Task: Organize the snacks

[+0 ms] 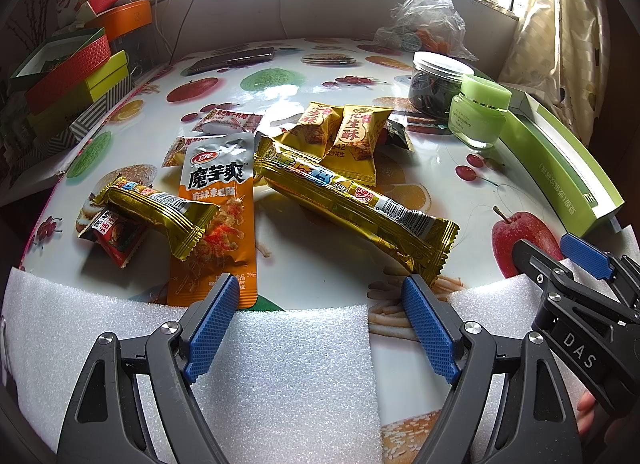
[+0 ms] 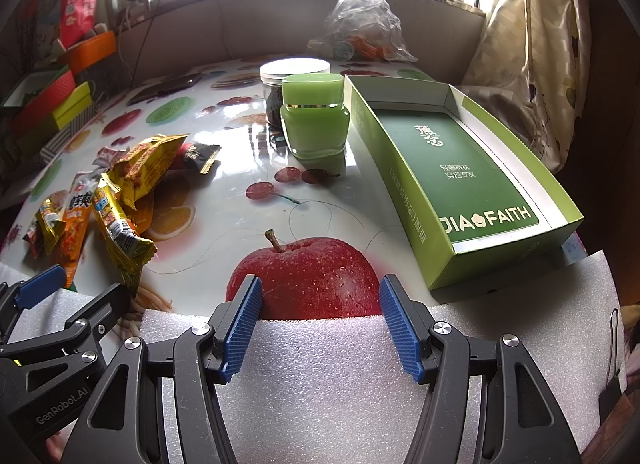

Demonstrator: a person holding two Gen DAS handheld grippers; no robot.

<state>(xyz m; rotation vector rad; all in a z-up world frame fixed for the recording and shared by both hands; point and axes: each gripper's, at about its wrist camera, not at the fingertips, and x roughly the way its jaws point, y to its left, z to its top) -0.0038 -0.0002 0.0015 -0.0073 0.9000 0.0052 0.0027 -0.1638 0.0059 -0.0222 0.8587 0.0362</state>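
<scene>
A pile of snack packets lies on the fruit-print table. In the left wrist view I see a long gold bar (image 1: 356,200), a shorter gold bar (image 1: 160,216), an orange-and-silver pouch (image 1: 218,204), two yellow peanut packets (image 1: 340,132) and a small red packet (image 1: 116,240). My left gripper (image 1: 320,292) is open and empty, just short of the pile. My right gripper (image 2: 320,296) is open and empty over the printed apple; it also shows in the left wrist view (image 1: 560,260). An open green box (image 2: 460,168) lies right of it. The pile shows at the left in the right wrist view (image 2: 116,192).
A green jar (image 2: 314,116) and a clear lidded jar (image 2: 294,72) stand mid-table. A plastic bag (image 2: 360,24) sits at the back. A phone (image 1: 232,60) and stacked coloured boxes (image 1: 72,72) are at the left. White foam sheets (image 1: 280,364) cover the near edge.
</scene>
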